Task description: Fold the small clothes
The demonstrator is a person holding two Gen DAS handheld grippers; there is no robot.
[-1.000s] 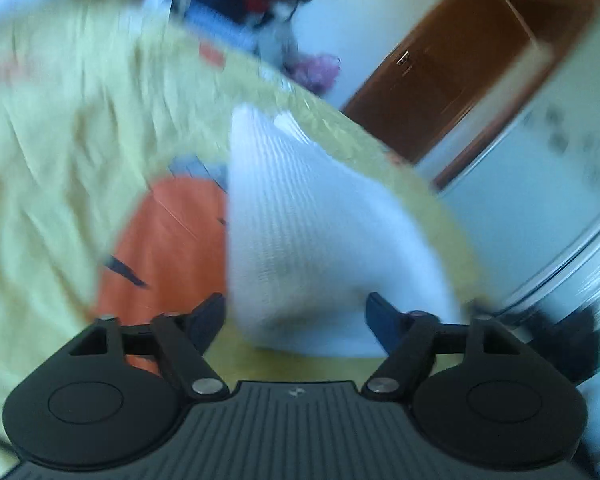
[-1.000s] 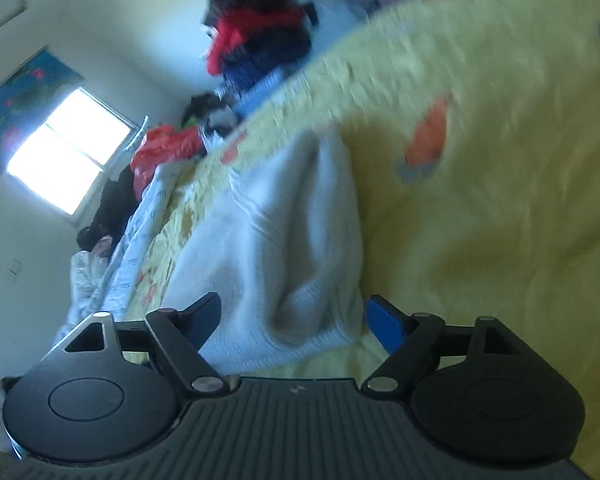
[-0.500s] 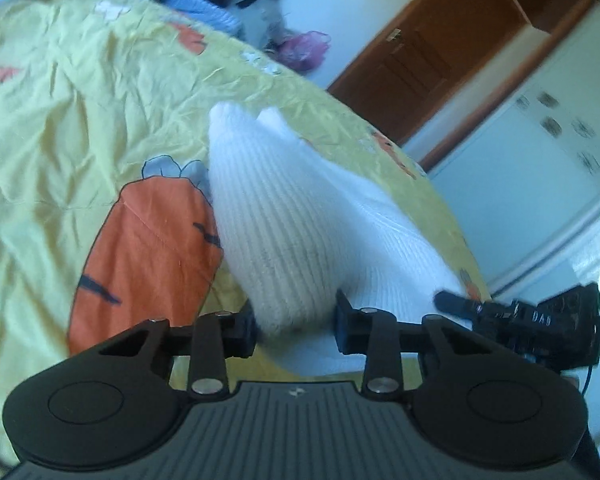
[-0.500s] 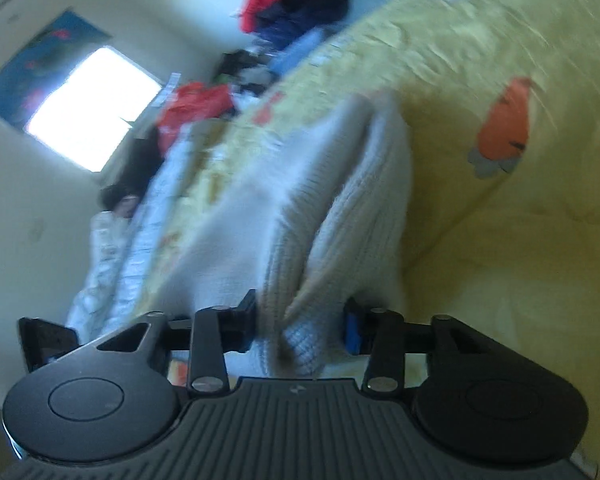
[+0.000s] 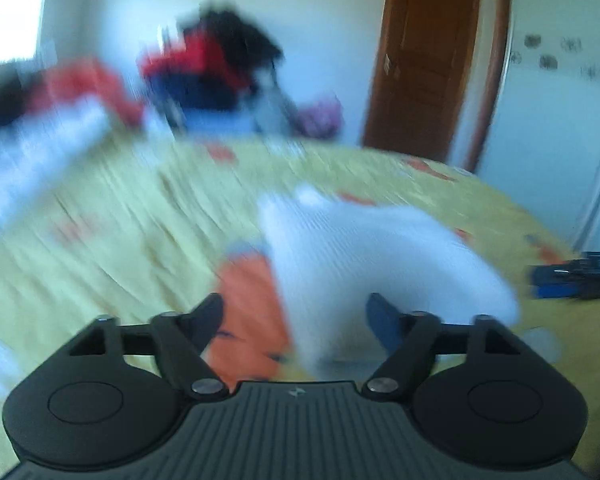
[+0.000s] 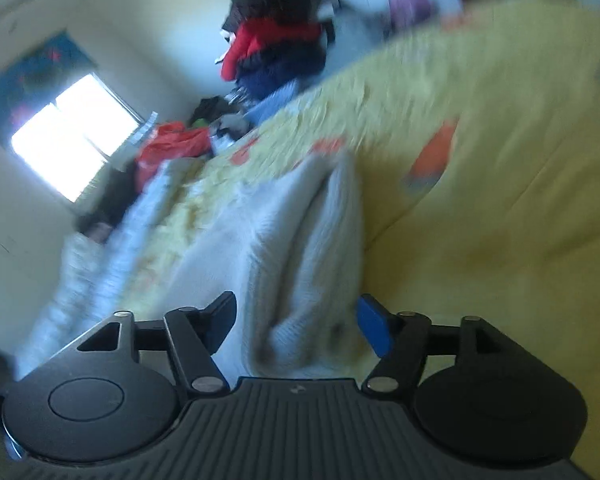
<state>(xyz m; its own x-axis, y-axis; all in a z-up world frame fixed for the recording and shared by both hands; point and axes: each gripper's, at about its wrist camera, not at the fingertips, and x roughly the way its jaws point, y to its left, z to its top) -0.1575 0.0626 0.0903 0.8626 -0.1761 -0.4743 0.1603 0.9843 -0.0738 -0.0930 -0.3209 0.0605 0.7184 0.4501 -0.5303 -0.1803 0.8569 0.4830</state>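
A small white knitted garment (image 5: 364, 256) lies bunched on the yellow bedspread (image 5: 120, 240), blurred by motion. My left gripper (image 5: 296, 316) is open, its fingers either side of the garment's near edge, not gripping it. In the right wrist view the same white garment (image 6: 292, 248) lies in folds ahead. My right gripper (image 6: 296, 316) is open too, its jaws wide apart around the garment's near end. The other gripper's tip (image 5: 572, 276) shows at the right edge of the left wrist view.
A pile of red, black and blue clothes (image 5: 220, 68) sits at the far side of the bed, also in the right wrist view (image 6: 280, 48). A brown door (image 5: 428, 64) stands behind. A bright window (image 6: 72, 136) is at the left. Pale bedding (image 6: 100, 264) lies alongside.
Half a second ago both grippers were shut on the white garment. Both have now opened and let it go, and both views have swung.
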